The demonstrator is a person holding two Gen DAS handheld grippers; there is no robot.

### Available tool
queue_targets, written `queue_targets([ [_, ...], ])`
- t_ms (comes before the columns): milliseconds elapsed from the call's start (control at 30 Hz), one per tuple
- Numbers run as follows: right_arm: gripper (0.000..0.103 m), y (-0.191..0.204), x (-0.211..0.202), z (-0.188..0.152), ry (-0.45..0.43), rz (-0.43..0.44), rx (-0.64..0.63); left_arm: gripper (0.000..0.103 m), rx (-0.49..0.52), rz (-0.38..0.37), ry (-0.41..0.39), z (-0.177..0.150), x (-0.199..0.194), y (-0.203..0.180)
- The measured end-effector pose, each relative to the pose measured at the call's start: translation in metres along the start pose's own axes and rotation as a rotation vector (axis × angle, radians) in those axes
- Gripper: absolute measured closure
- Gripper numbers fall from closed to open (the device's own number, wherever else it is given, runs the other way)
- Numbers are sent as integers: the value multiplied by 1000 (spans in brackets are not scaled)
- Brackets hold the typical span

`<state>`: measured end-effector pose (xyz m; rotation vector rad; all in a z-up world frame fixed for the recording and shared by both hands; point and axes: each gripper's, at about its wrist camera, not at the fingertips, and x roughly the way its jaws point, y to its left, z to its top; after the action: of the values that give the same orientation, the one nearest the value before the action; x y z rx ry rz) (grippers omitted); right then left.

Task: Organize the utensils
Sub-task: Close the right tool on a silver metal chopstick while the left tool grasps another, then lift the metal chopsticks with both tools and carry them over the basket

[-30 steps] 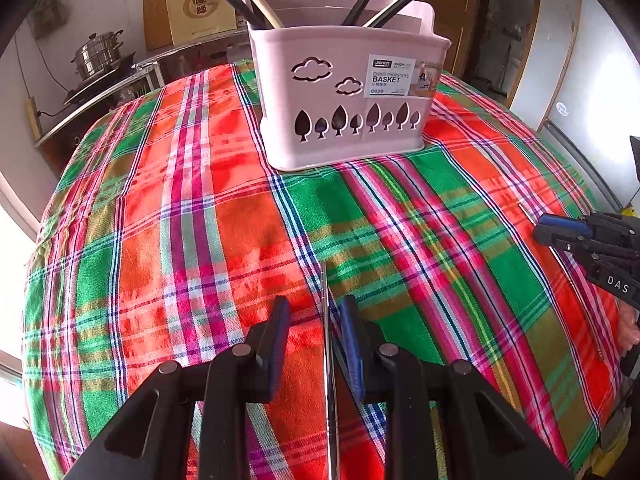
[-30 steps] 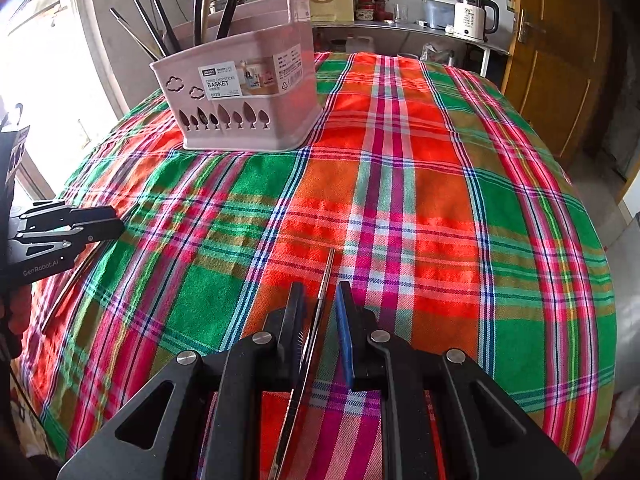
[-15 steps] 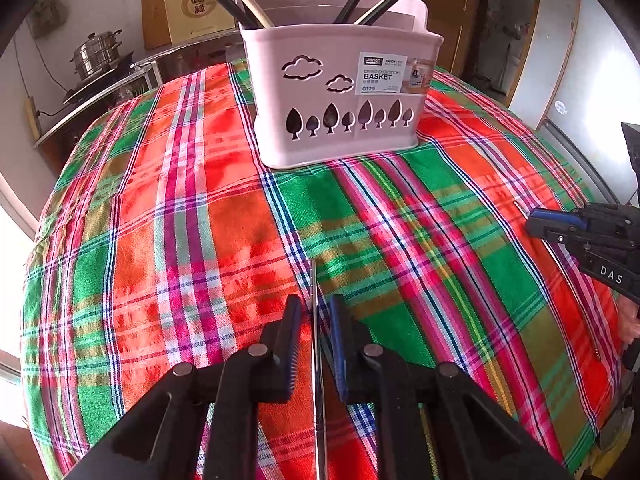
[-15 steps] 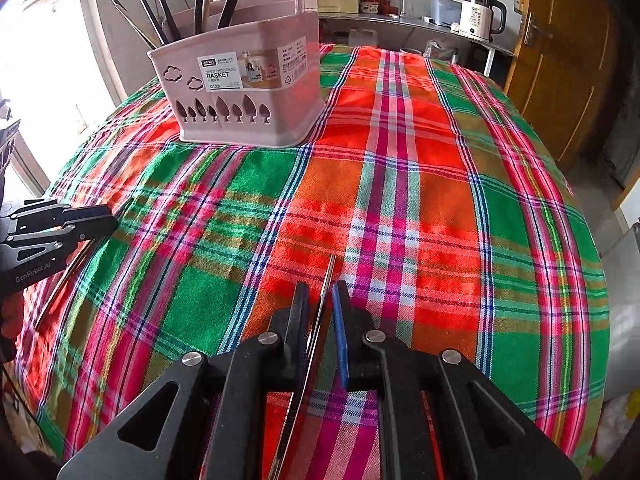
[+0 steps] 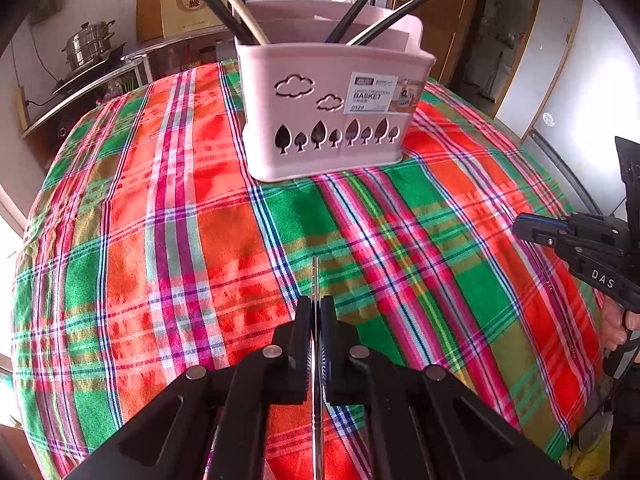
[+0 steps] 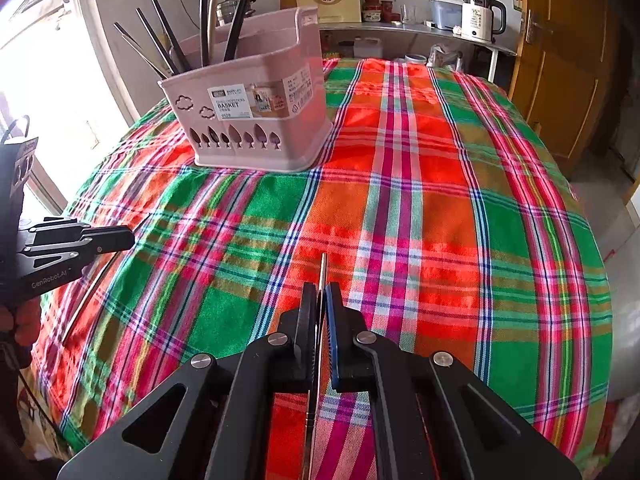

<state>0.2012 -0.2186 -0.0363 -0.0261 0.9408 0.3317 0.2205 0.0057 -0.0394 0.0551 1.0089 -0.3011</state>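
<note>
Thin steel chopstick [image 5: 315, 280] pinched by left gripper [image 5: 315, 312]; another chopstick [image 6: 322, 272] by right gripper [image 6: 320, 300].

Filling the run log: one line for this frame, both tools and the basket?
left tool: shut on metal chopstick | right tool: shut on second chopstick | pink basket: upright on plaid cloth, utensils inside

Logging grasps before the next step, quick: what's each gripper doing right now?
Left gripper: closed on a thin metal chopstick.
Right gripper: closed on another metal chopstick.
</note>
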Motion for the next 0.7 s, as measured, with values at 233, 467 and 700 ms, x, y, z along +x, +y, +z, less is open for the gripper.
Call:
queue_targets([
  [233,99,7,-35,18,-106,28,-6,99,-5,-23,-109,23,-44,-2],
  [467,99,13,-69,32,-203,36,-9,99,-4,-35,-216,38,-90,-3],
  [700,99,21,-94,36,-269,45,-25,99,8,-37,-270,41,-117,-9],
])
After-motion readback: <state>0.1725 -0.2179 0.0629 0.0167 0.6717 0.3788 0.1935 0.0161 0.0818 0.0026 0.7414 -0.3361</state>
